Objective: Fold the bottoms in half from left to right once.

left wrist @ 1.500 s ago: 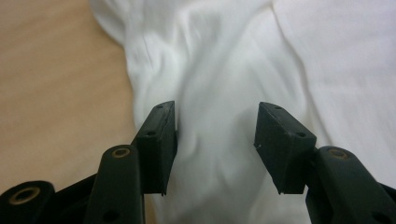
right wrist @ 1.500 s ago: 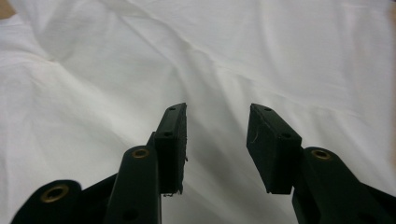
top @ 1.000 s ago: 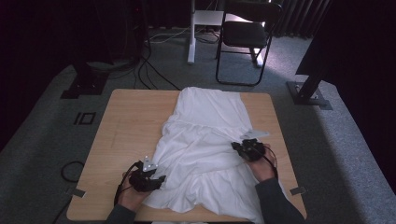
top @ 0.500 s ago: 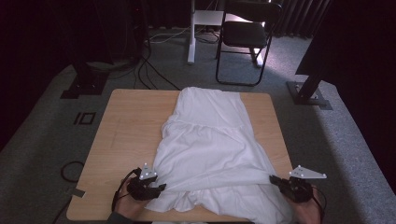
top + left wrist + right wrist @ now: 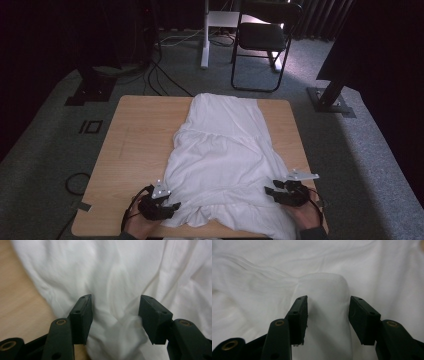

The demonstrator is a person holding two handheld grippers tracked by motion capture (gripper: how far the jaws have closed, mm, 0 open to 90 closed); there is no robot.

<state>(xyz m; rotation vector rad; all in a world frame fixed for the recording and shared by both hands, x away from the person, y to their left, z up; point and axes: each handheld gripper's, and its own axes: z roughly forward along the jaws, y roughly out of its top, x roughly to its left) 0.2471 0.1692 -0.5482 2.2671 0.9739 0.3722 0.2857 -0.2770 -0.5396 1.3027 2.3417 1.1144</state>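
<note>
While I watch from above, the white garment [image 5: 222, 160] lies rumpled down the middle of the wooden table [image 5: 135, 145], its narrow end toward the far edge and its wide, bunched hem at the near edge. My left gripper [image 5: 172, 206] sits at the hem's left corner, jaws parted, a soft fold between them unpinched. My right gripper [image 5: 269, 190], at the hem's right side, has just been opening; a smooth ridge of cloth stands between its pads, released.

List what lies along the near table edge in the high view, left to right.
Left gripper → white garment → right gripper, all on the wooden table.
</note>
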